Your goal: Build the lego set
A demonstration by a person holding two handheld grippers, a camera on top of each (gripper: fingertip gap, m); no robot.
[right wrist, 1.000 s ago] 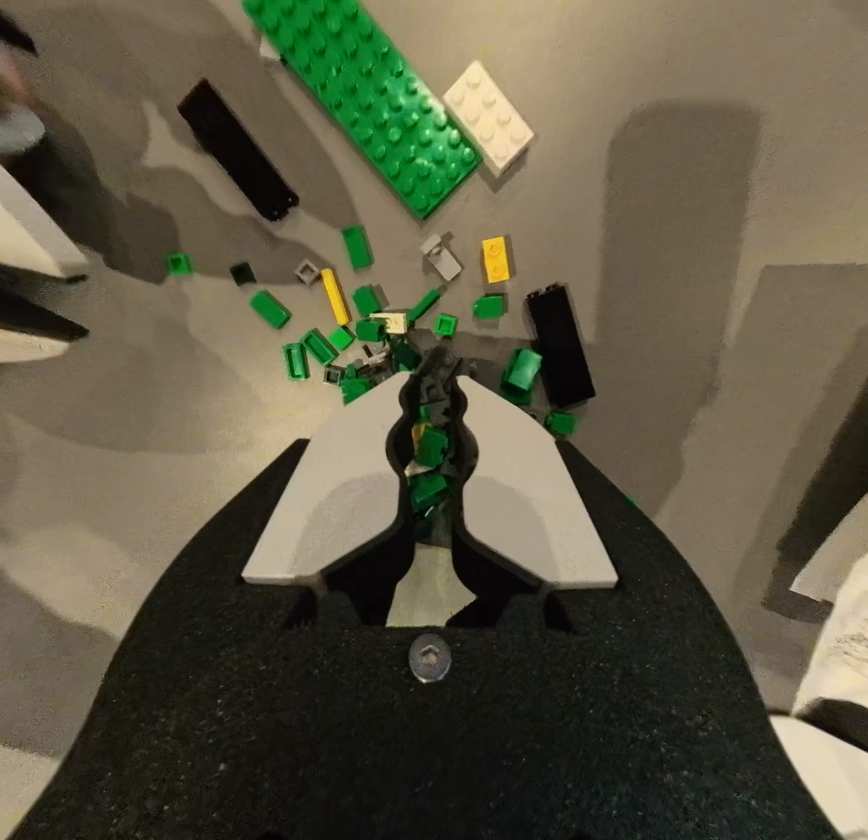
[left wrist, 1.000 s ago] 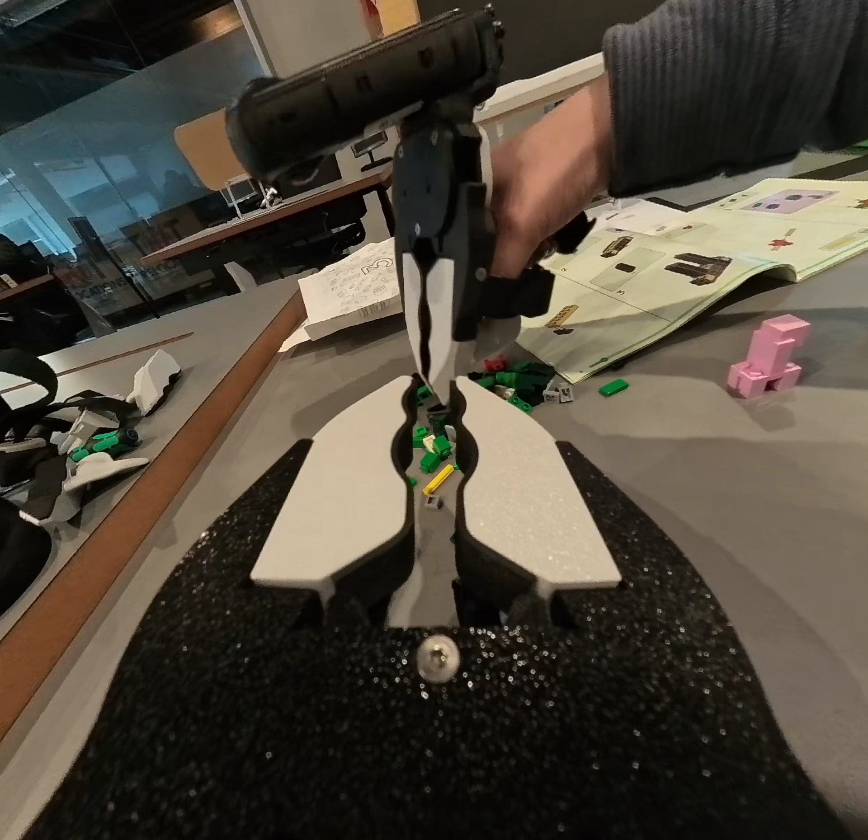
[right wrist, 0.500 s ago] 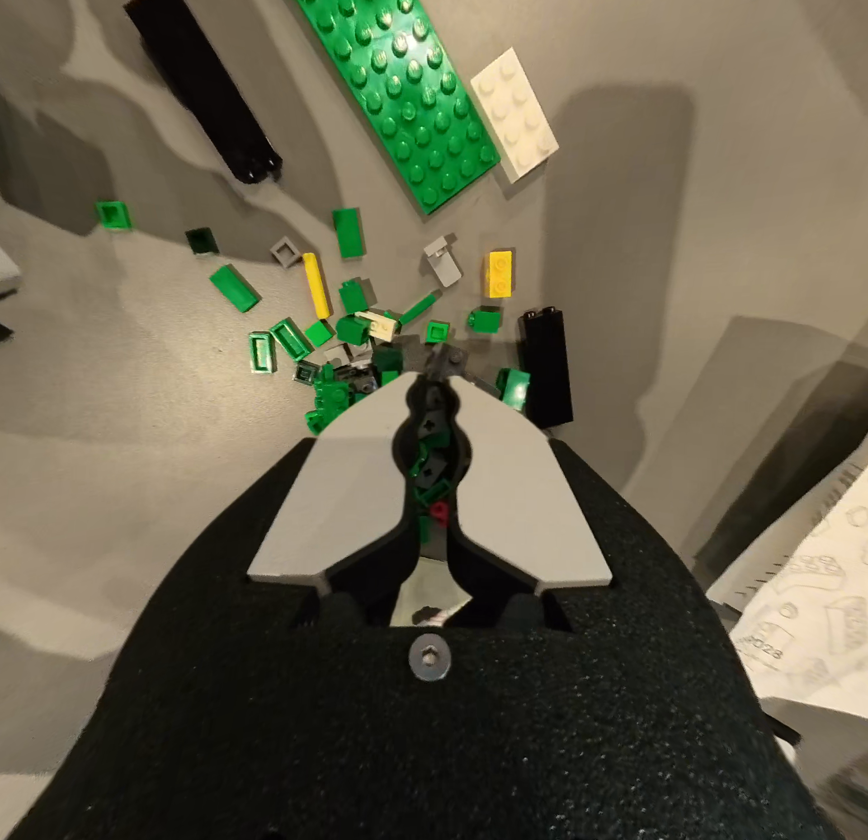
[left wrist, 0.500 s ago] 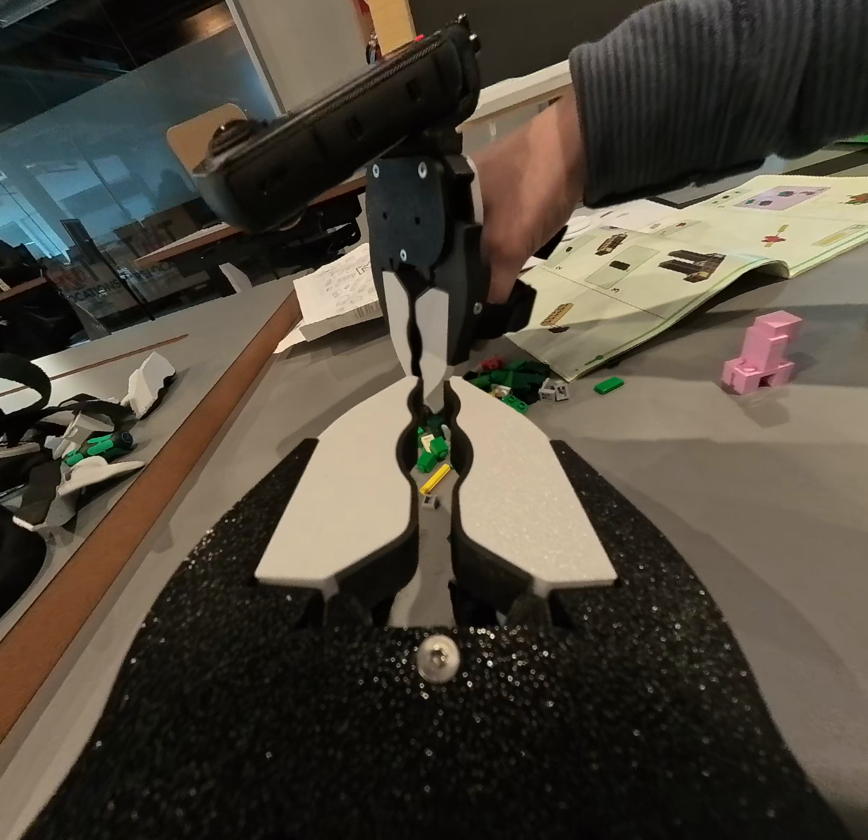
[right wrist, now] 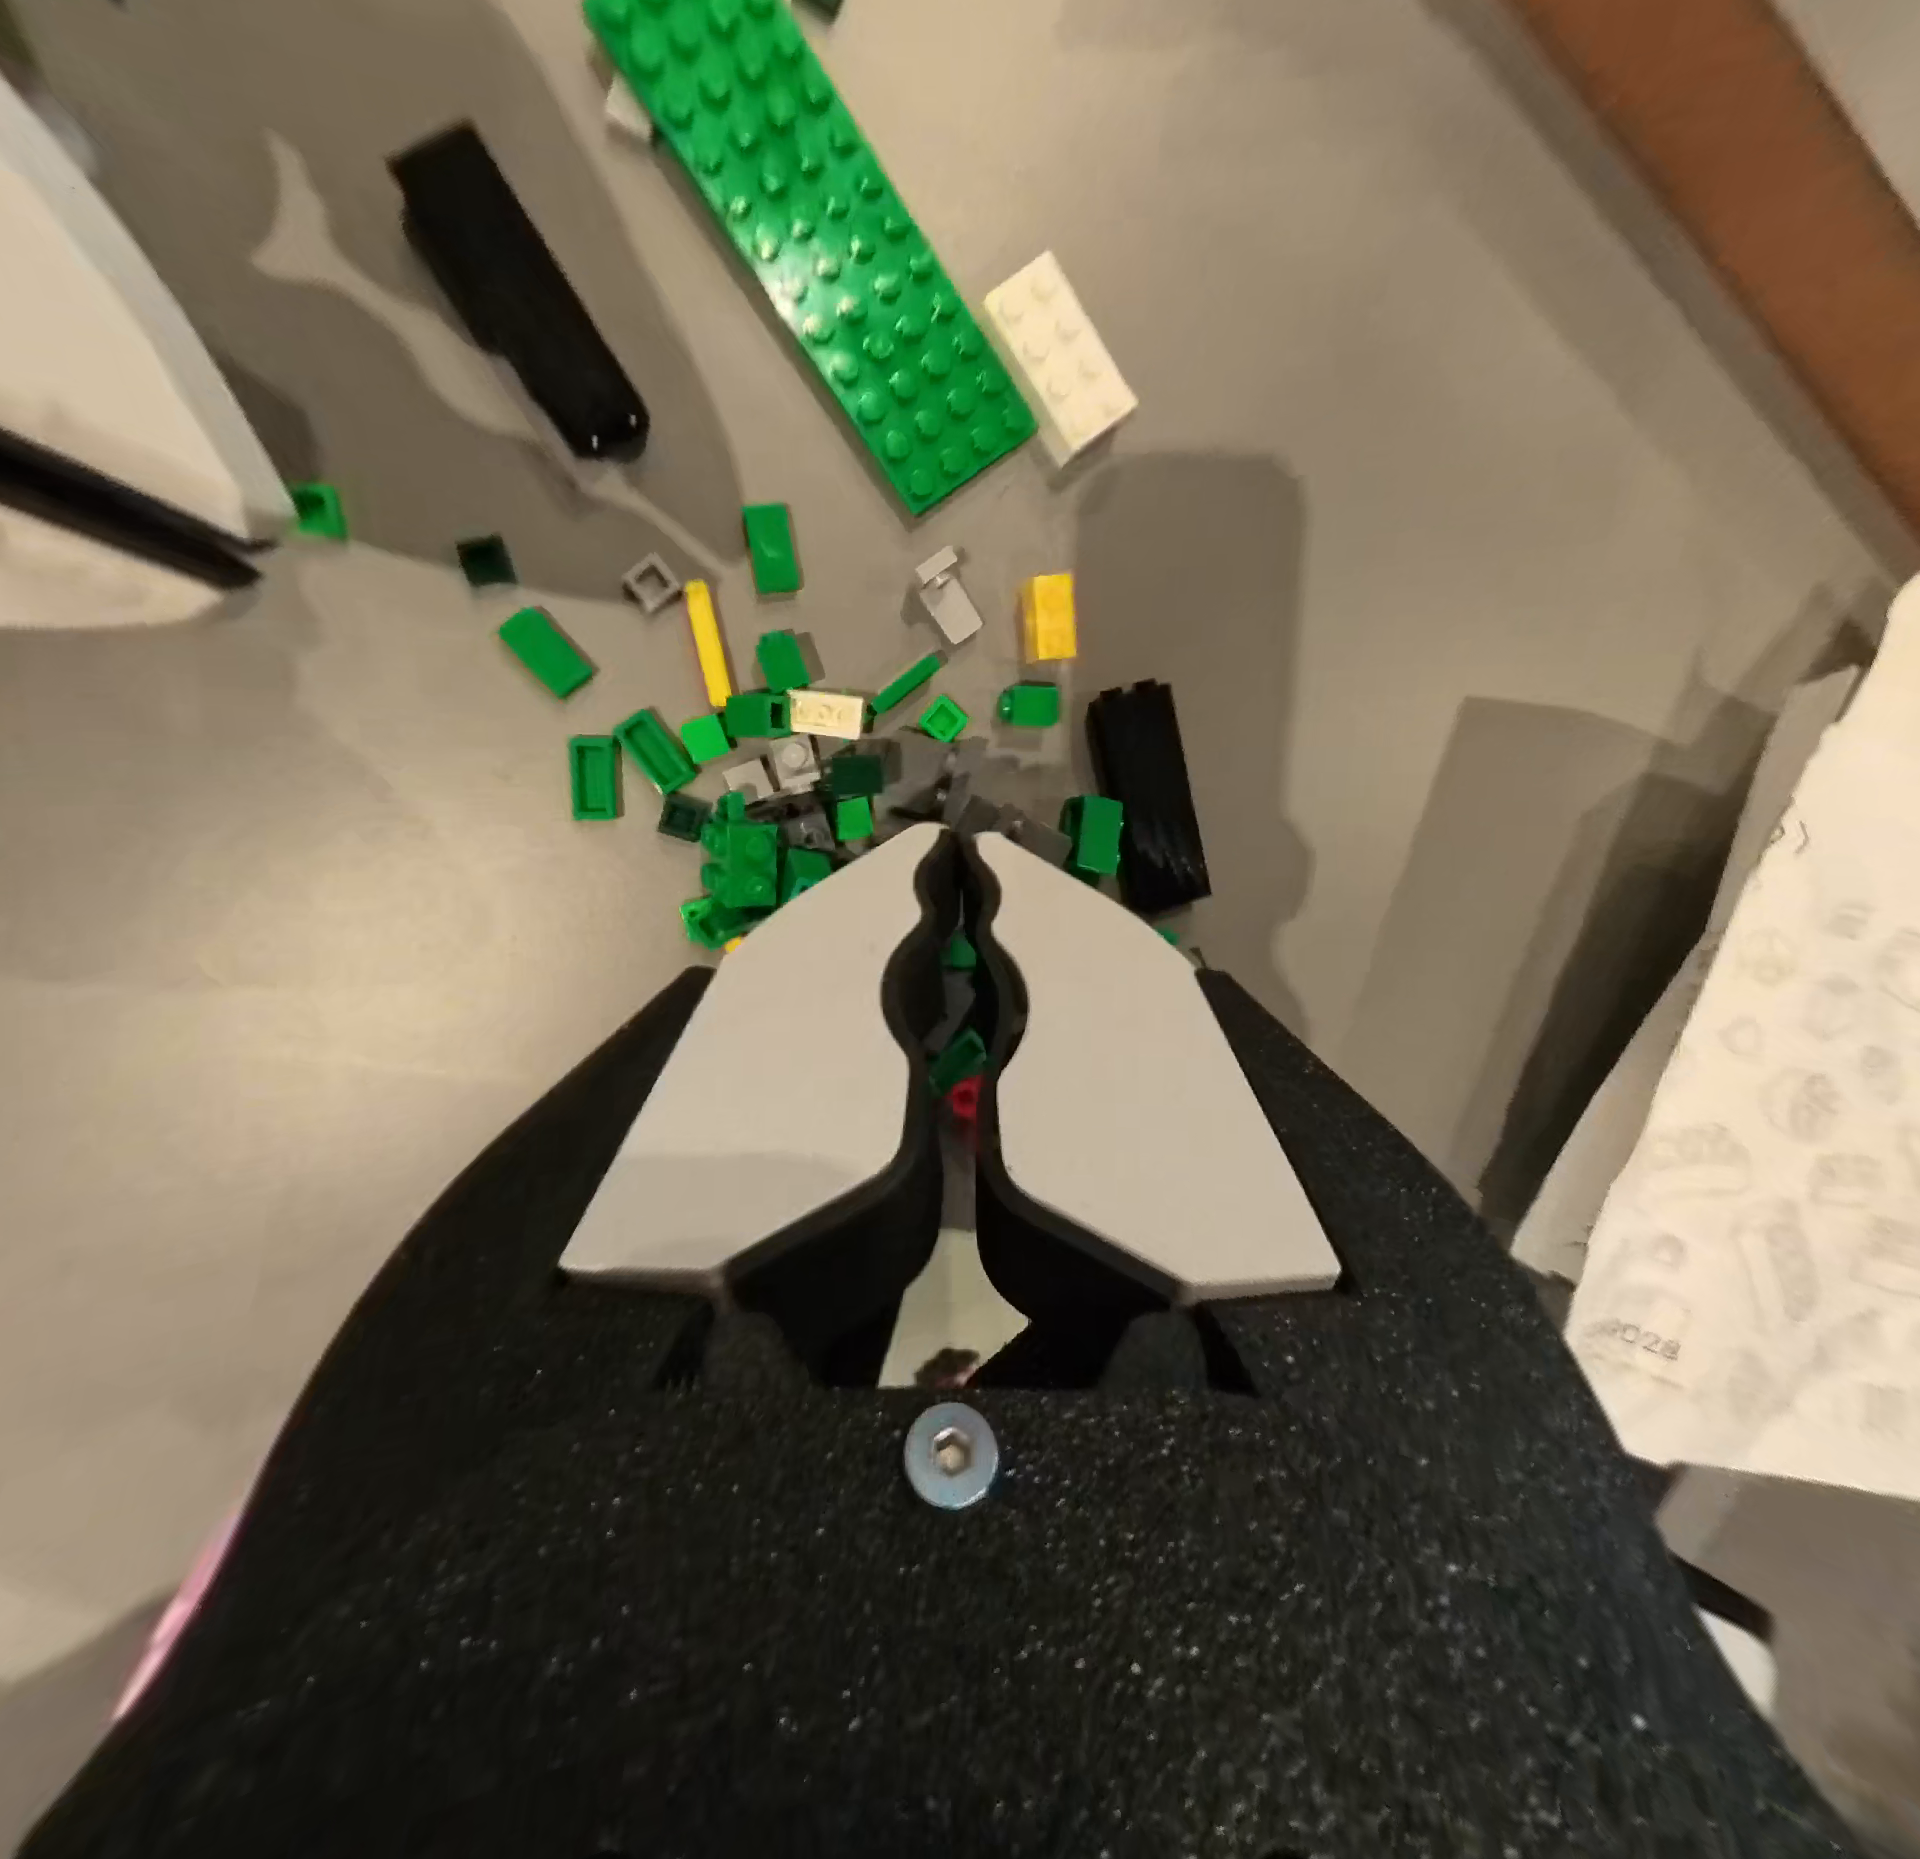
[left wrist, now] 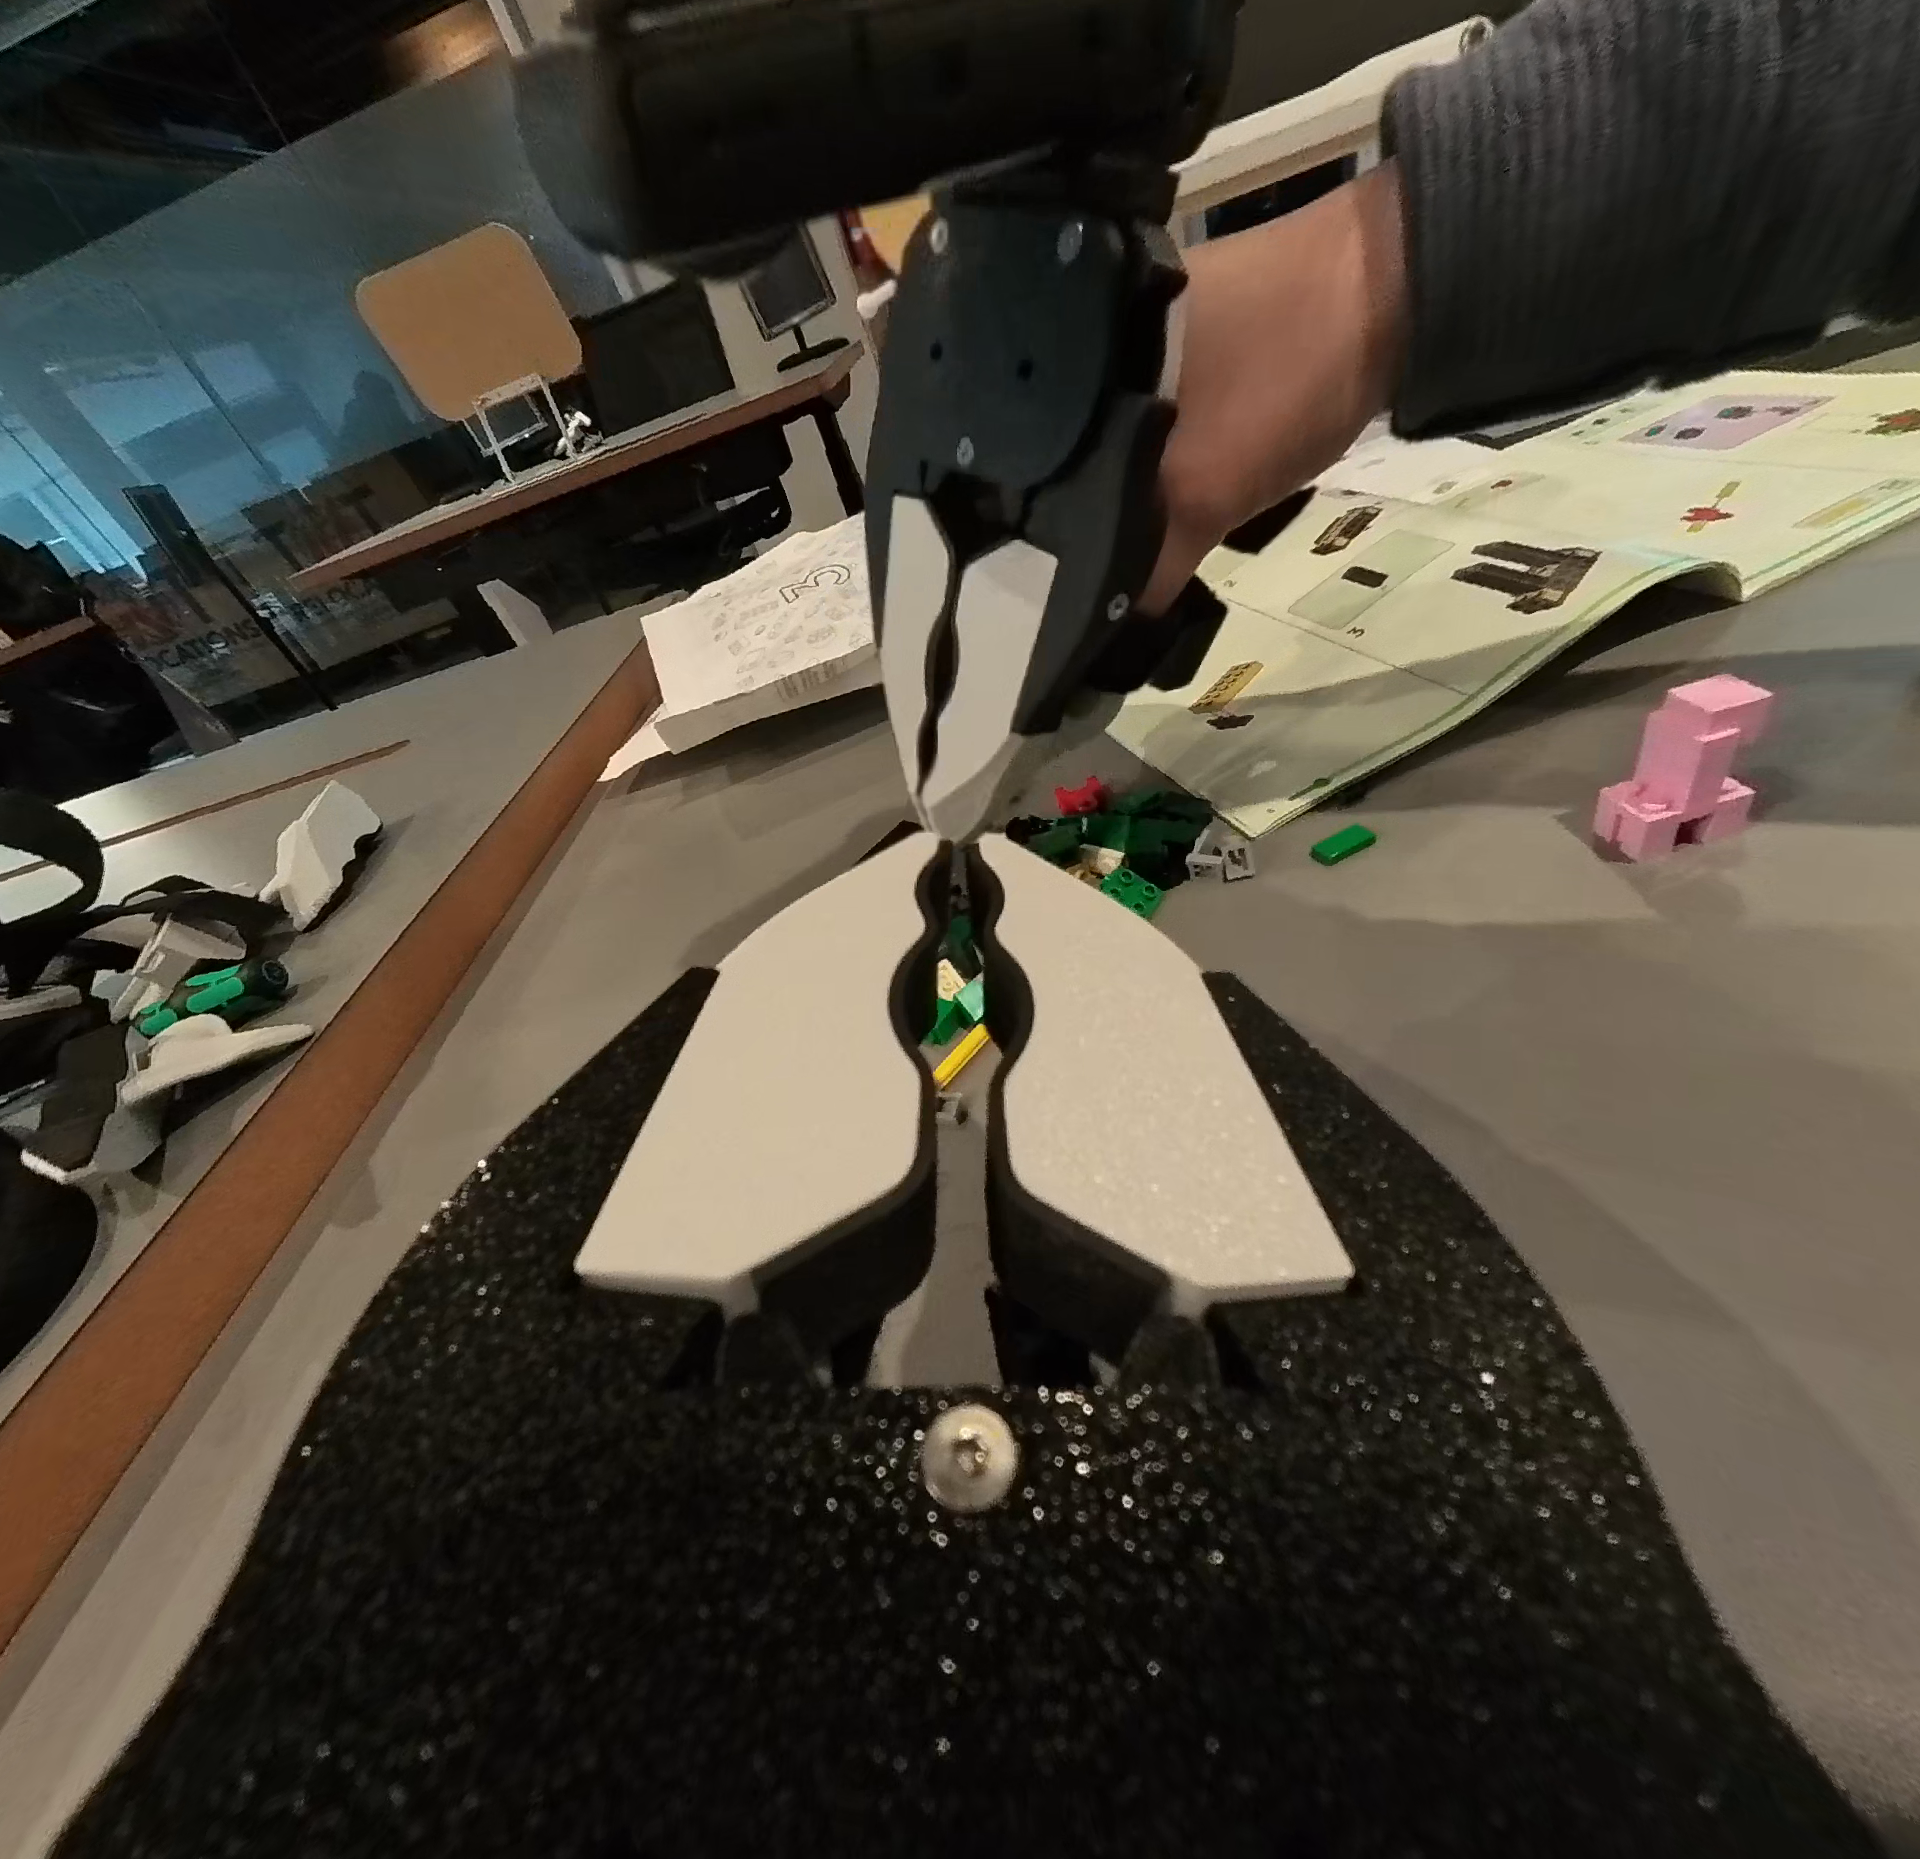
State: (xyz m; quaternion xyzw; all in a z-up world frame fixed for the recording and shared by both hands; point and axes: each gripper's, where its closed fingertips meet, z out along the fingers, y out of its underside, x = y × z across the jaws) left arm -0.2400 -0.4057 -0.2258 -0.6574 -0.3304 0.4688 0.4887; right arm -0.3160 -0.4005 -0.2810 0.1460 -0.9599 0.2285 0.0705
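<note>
My right gripper (right wrist: 961, 838) points down at a pile of small green, grey and yellow lego pieces (right wrist: 790, 791) on the grey table. Its jaws are nearly together, and a small dark grey piece (right wrist: 964, 803) seems pinched at the tips. In the left wrist view, the right gripper (left wrist: 940, 827) hangs from a person's hand over the pile (left wrist: 1122, 853). My left gripper (left wrist: 954, 859) is low over the table on the near side of the pile. Its jaws have only a narrow gap and I see nothing held. A green baseplate (right wrist: 810, 251) and a white brick (right wrist: 1060, 365) lie beyond the pile.
Two long black bricks (right wrist: 520, 292) (right wrist: 1143, 801) and a yellow brick (right wrist: 1047, 614) lie around the pile. An open instruction booklet (left wrist: 1507, 604) and a pink lego pig (left wrist: 1683, 770) are to the right. A white paper bag (left wrist: 758, 646) and a wooden table strip (left wrist: 312, 1061) are to the left. The right tips stand about 9 cm off the white brick (right wrist: 1060, 365).
The right gripper has shifted over the pile and its jaws have drawn closer together. The left gripper's jaws have narrowed slightly.
</note>
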